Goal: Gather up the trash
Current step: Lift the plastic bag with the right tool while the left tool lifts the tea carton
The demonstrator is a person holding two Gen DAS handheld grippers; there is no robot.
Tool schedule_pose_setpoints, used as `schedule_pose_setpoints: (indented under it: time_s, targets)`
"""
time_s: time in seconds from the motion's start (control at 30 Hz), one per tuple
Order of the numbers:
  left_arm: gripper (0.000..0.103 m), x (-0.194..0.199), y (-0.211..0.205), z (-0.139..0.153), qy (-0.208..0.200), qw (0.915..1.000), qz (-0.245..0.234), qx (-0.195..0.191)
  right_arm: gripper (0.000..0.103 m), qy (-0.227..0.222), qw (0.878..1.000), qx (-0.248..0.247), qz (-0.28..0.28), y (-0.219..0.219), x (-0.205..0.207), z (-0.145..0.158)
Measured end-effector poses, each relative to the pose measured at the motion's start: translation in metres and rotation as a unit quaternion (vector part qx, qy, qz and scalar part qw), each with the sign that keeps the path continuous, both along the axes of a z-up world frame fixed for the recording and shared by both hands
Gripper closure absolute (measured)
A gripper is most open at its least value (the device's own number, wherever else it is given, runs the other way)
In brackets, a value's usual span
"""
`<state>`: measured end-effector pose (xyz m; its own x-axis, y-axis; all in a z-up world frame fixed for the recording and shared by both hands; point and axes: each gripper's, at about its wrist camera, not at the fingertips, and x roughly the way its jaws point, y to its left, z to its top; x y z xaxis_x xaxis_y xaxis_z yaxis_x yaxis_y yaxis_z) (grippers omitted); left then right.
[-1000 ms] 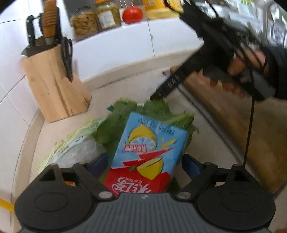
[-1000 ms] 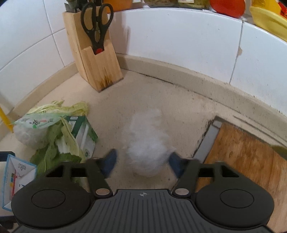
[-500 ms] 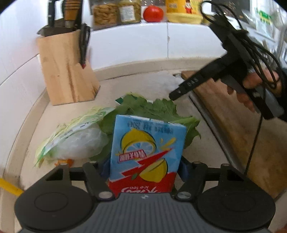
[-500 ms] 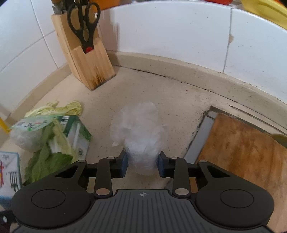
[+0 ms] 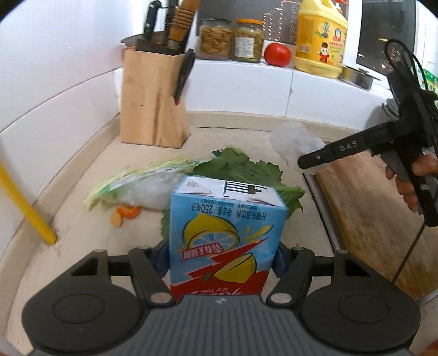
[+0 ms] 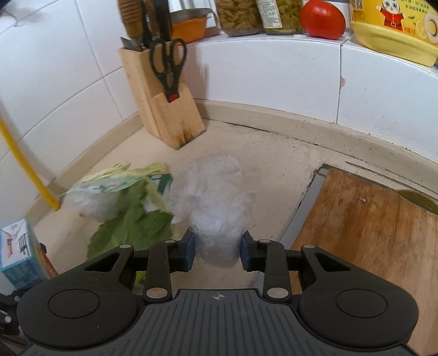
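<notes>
Blue tea carton [image 5: 224,241] now lifted, plastic wad [image 6: 216,208] still gripped

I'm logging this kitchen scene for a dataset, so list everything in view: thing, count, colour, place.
drink carton: 1, blue, red and yellow, in the left gripper
plastic wad: 1, clear white, in the right gripper
leafy greens: 1 bunch, green, on the counter behind the carton
bagged vegetable: 1, pale green and white, left of the greens
peel scraps: a few, orange, by the bag
knife block: 1, wood, in the corner, holding black scissors
cutting board: 1, brown, right
jars: 2, glass, on the ledge
tomato: 1, red, on the ledge
oil jug: 1, yellow, on the ledge
left gripper: 1, black
right gripper: 1, black
</notes>
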<state>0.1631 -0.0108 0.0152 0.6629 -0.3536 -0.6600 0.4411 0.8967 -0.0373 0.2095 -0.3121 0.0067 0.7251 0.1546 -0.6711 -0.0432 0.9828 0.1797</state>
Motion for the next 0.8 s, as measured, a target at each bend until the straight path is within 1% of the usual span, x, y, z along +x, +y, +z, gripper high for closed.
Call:
schedule_pose_setpoints:
  time_s: [0.23, 0.4, 0.8]
  targets:
    - [0.041, -0.026, 0.021, -0.001, -0.005, 0.9992, 0.034, -0.017, 0.064, -0.018, 1.000, -0.006, 0.018, 0.018, -0.022, 0.014]
    - [0.041, -0.042, 0.034, 0.001, -0.010, 0.9981, 0.056, -0.024, 0.064, -0.024, 0.999, -0.010, 0.041, 0.036, -0.032, 0.023]
    - [0.042, -0.084, 0.073, -0.003, -0.010, 0.9929, 0.115, -0.029, 0.064, -0.014, 0.994, -0.008, 0.105, 0.090, -0.047, 0.015]
